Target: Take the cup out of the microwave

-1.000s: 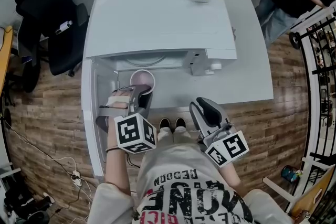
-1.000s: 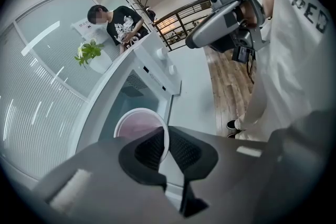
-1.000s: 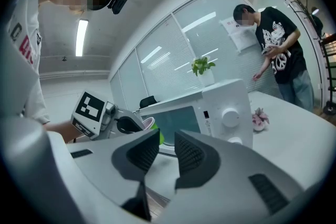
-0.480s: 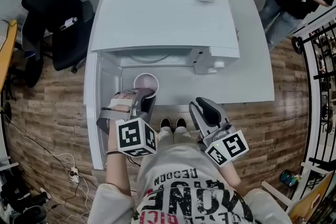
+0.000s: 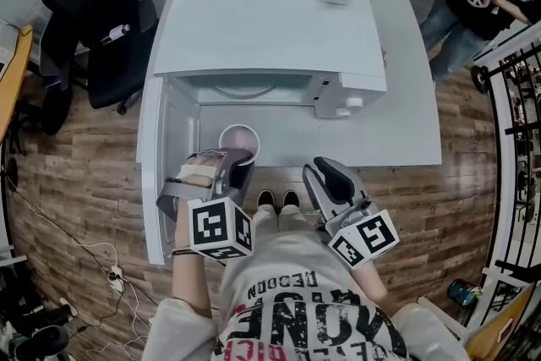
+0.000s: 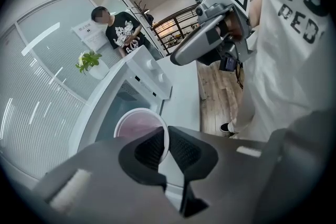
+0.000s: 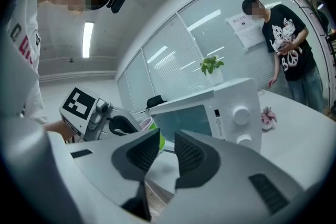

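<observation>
Jaws of the left gripper (image 6: 167,145) are clamped on the wall of the cup (image 6: 138,126), one inside the rim and one outside. Those of the right gripper (image 7: 167,150) stand slightly apart with nothing between them, just off the near edge of the desk (image 5: 397,123).

A second ago the cup sat at the mouth of the microwave (image 5: 270,21), whose door (image 5: 159,182) hangs open at the left. Now the left gripper has drawn it farther out, over the desk just in front of the opening.

The cup is upright, its long axis vertical, its mouth facing up and its inside pinkish.
</observation>
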A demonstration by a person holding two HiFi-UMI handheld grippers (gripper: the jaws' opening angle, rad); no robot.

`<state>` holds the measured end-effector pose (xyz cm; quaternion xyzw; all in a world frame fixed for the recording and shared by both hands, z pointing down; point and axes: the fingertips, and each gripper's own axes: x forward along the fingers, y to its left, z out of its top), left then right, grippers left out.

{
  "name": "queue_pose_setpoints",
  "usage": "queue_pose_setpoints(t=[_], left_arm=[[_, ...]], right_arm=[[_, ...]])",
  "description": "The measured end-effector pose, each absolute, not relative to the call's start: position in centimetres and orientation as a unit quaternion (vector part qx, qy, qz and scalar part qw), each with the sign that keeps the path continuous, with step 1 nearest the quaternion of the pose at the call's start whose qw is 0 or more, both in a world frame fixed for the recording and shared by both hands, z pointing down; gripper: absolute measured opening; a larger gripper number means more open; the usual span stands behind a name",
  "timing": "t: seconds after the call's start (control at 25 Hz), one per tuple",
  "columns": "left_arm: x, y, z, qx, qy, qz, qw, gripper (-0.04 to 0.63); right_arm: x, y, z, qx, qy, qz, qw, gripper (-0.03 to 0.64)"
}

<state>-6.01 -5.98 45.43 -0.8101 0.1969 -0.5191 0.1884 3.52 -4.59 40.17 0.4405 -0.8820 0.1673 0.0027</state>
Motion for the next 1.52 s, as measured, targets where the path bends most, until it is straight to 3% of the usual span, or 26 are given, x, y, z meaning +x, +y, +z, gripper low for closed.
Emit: queue_pose_setpoints(t=[1.52], left_arm=[[-7.1, -2.1, 41.9, -0.837, 0.145, -0.505, 0.154, 0.032]], right_arm=[[-2.8, -8.0, 38.6, 0.370, -0.917, 0.148, 0.033, 0.097]])
